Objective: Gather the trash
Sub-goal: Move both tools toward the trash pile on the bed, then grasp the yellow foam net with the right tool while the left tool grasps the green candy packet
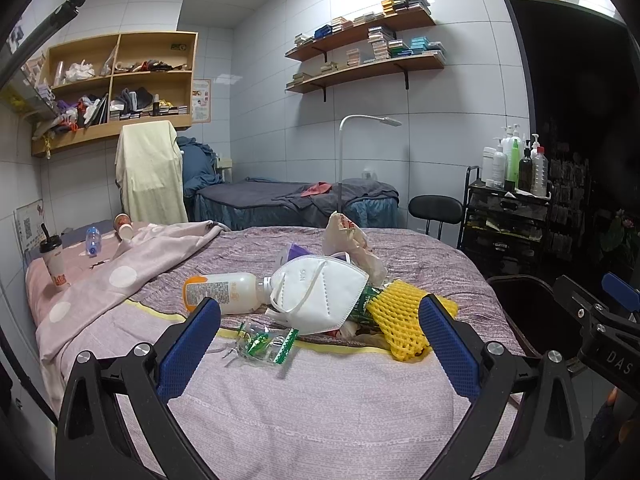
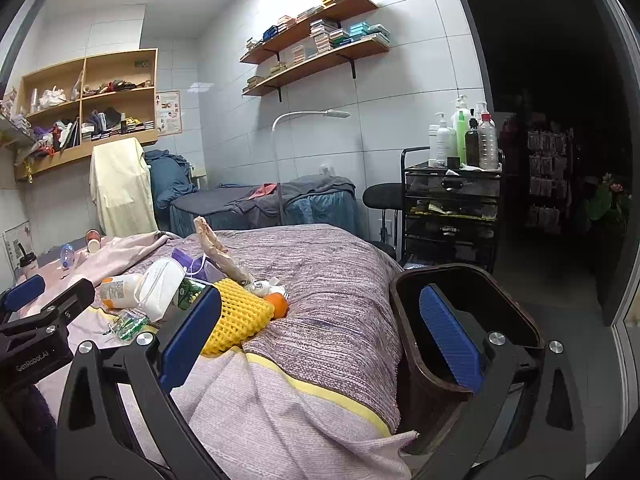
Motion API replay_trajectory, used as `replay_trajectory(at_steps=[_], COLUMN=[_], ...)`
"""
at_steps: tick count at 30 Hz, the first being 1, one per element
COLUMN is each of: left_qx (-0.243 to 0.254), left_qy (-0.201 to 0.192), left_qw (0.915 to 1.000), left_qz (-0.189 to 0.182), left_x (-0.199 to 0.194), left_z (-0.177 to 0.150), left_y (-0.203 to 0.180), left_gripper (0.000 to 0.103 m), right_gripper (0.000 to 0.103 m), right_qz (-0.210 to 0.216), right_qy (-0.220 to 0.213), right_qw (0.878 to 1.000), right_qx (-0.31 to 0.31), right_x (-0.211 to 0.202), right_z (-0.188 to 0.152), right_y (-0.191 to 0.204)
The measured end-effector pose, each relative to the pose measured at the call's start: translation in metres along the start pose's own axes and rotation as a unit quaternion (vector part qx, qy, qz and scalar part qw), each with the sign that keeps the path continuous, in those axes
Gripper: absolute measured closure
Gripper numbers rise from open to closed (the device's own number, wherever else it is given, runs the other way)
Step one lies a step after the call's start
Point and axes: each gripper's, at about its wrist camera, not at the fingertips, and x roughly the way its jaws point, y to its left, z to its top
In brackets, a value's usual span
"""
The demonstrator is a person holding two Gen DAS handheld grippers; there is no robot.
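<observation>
A heap of trash lies on the bed (image 1: 320,400): a white face mask (image 1: 320,292), a white bottle with an orange cap (image 1: 224,292), a yellow foam fruit net (image 1: 404,320), a clear green-printed wrapper (image 1: 264,344) and a crumpled paper bag (image 1: 352,244). My left gripper (image 1: 320,344) is open and empty just short of the heap. My right gripper (image 2: 320,336) is open and empty, its left finger by the yellow net (image 2: 236,316), its right finger over the dark brown bin (image 2: 464,328) beside the bed. An orange (image 2: 278,304) lies by the net.
Further trash lies at the bed's far left: a lidded drink cup (image 1: 54,264), a small plastic bottle (image 1: 93,240) and a paper cup (image 1: 124,228). A second bed (image 1: 292,200), a floor lamp (image 1: 352,152), a black chair (image 1: 436,208) and a bottle-topped black trolley (image 1: 508,216) stand behind.
</observation>
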Motion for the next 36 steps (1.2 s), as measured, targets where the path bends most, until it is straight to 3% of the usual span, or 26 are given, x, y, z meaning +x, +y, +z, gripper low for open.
replay_trajectory(at_steps=[25, 36], left_qx=[0.001, -0.009], left_qy=[0.019, 0.097], left_qw=[0.9998, 0.9952], left_qz=[-0.002, -0.003], left_x=[0.003, 0.033], left_z=[-0.002, -0.016], left_y=[0.001, 0.019], left_gripper=[0.006, 0.006], right_gripper=[0.005, 0.005], right_qz=[0.008, 0.068], right_qy=[0.020, 0.103], right_qw=[1.000, 0.991], right_qx=[-0.008, -0.060], right_x=[0.007, 0.047], right_z=[-0.004, -0.010], right_y=[0.006, 0.025])
